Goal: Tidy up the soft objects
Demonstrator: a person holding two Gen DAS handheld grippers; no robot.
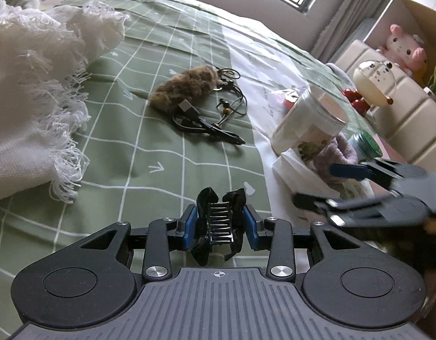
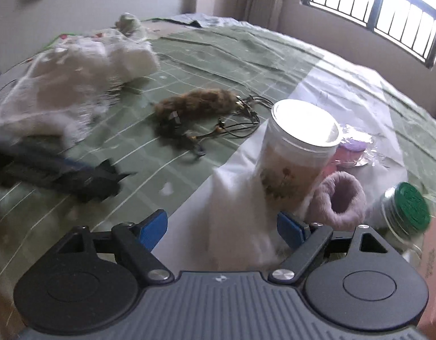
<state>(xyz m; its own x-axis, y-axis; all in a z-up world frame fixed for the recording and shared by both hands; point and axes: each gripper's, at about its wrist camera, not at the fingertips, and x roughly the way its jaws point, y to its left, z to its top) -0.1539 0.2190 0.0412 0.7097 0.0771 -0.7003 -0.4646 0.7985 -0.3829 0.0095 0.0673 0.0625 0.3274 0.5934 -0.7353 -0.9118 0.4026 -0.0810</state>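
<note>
My left gripper (image 1: 220, 223) is shut on a black hair claw clip (image 1: 219, 225), held just above the green checked bedspread (image 1: 150, 153). It shows blurred in the right wrist view (image 2: 104, 180). My right gripper (image 2: 222, 223) is open, with a white tissue or cloth (image 2: 235, 212) between its blue pads; it does not squeeze it. The right gripper also appears at the right of the left wrist view (image 1: 320, 184). A brown furry pouch (image 1: 184, 87) with cords lies mid-bed. A lilac fuzzy scrunchie (image 2: 340, 201) lies beside a clear jar (image 2: 297, 153).
A white fringed blanket (image 1: 33, 93) is heaped at the left. A black cable (image 1: 206, 127) lies by the pouch. A small green-lidded jar (image 2: 408, 209) sits at the right. A headboard (image 1: 396, 107) with plush toys (image 1: 405, 48) stands beyond the bed edge.
</note>
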